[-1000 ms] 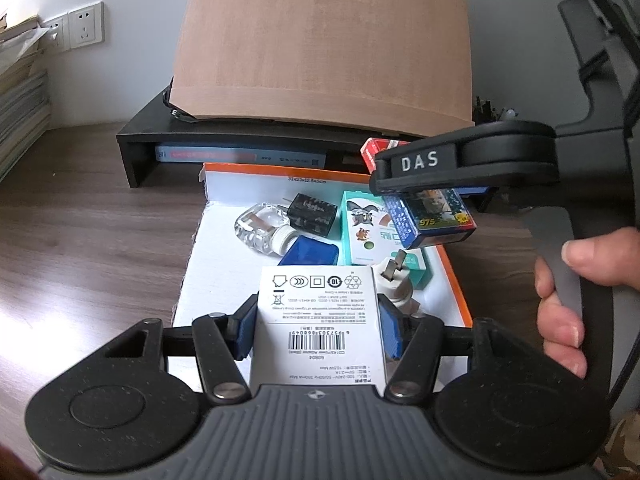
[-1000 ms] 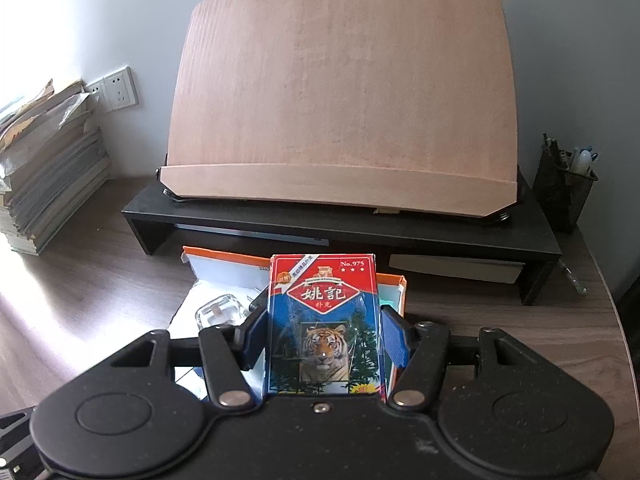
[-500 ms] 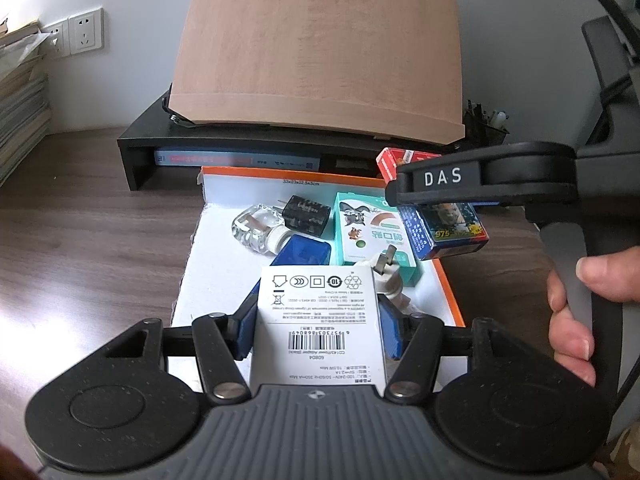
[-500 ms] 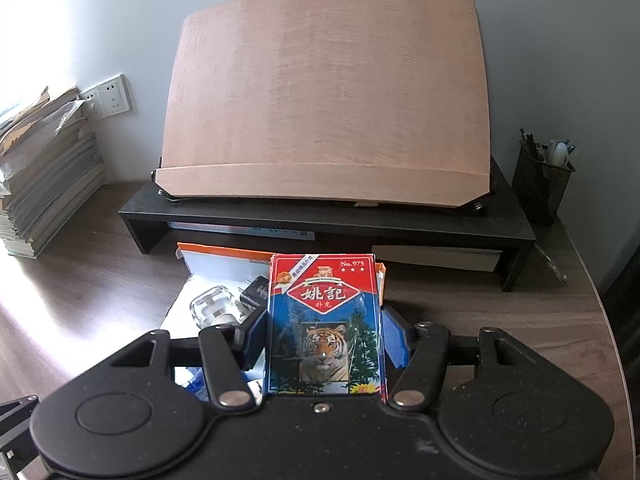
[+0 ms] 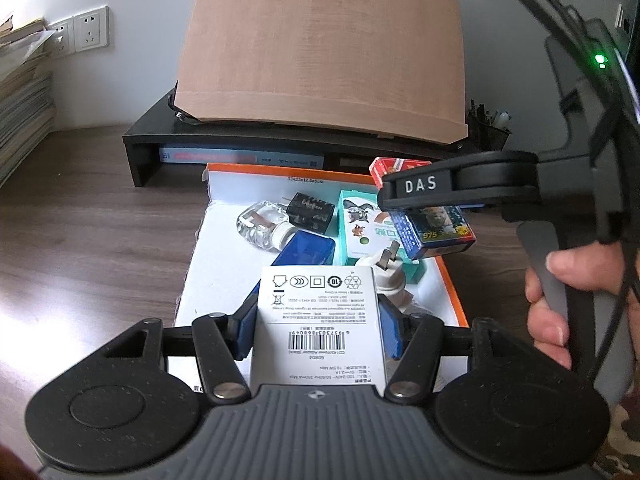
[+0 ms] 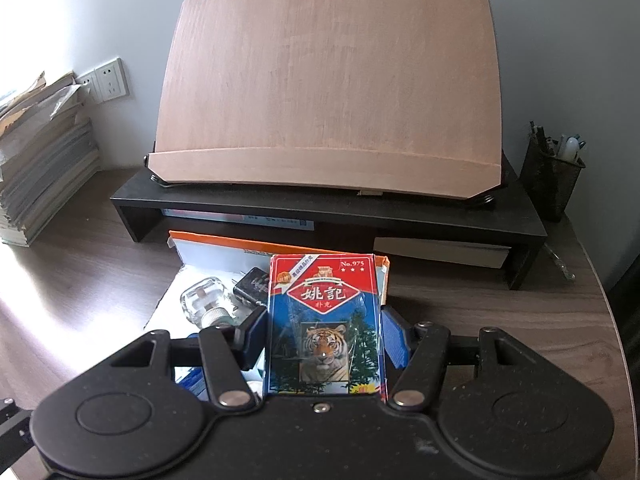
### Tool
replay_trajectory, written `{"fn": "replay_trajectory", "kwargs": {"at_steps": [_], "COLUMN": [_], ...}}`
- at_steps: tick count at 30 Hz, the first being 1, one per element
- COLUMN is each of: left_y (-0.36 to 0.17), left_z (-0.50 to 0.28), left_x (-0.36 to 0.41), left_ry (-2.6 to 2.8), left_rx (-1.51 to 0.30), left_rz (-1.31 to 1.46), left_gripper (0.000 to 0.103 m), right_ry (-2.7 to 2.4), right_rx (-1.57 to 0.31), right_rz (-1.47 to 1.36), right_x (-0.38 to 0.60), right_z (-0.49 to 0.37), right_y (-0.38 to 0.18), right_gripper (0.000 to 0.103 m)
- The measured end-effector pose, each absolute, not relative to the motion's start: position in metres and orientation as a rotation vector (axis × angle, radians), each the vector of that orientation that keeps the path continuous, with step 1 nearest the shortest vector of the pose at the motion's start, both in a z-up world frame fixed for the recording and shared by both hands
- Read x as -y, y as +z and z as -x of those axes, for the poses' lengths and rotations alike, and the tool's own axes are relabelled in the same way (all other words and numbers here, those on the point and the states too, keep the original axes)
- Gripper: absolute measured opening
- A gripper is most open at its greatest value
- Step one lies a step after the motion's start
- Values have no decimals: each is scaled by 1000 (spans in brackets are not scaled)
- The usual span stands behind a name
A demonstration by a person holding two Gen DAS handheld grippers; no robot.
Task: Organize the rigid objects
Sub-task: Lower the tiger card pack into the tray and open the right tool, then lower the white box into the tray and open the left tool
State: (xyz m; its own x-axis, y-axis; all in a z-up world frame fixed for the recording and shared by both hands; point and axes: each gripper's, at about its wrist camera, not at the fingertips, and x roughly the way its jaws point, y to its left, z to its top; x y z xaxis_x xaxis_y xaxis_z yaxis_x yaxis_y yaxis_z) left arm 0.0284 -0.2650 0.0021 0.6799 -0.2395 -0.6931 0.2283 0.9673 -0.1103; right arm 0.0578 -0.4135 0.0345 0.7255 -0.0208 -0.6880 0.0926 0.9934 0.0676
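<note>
We are gripping a white adapter box (image 5: 318, 320) in our left fingers (image 5: 245, 330) and a playing-card pack (image 6: 325, 326) in our right fingers (image 6: 394, 340), both over the orange-rimmed tray (image 5: 452, 292); next, probably, each needs a spot.

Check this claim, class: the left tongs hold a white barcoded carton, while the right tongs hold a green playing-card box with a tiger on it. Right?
Not quite. The right tongs hold a blue and red playing-card box with a tiger, as the right wrist view shows. The left tongs do hold the white barcoded carton.
</note>
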Motion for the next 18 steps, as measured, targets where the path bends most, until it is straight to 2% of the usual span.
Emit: {"fn": "replay_trajectory", "kwargs": {"at_steps": [4, 14, 16, 18], "left_y": [1, -4, -6, -9], "left_z": [-29, -33, -32, -31], "left_x": [265, 271, 273, 275], "left_ry": [-261, -261, -260, -253], "left_rx": [-787, -810, -818, -827], "left_rz": [16, 19, 19, 23], "left_gripper": [60, 60, 62, 71], "right_ry": [-39, -95, -97, -96], "right_rx": [-739, -685, -670, -654], "right_rz": [-100, -114, -112, -102], "right_x": [416, 434, 435, 435], "right_z": [-63, -30, -20, -9], "right_y": [33, 49, 53, 57], "right_gripper": [77, 77, 77, 78]}}
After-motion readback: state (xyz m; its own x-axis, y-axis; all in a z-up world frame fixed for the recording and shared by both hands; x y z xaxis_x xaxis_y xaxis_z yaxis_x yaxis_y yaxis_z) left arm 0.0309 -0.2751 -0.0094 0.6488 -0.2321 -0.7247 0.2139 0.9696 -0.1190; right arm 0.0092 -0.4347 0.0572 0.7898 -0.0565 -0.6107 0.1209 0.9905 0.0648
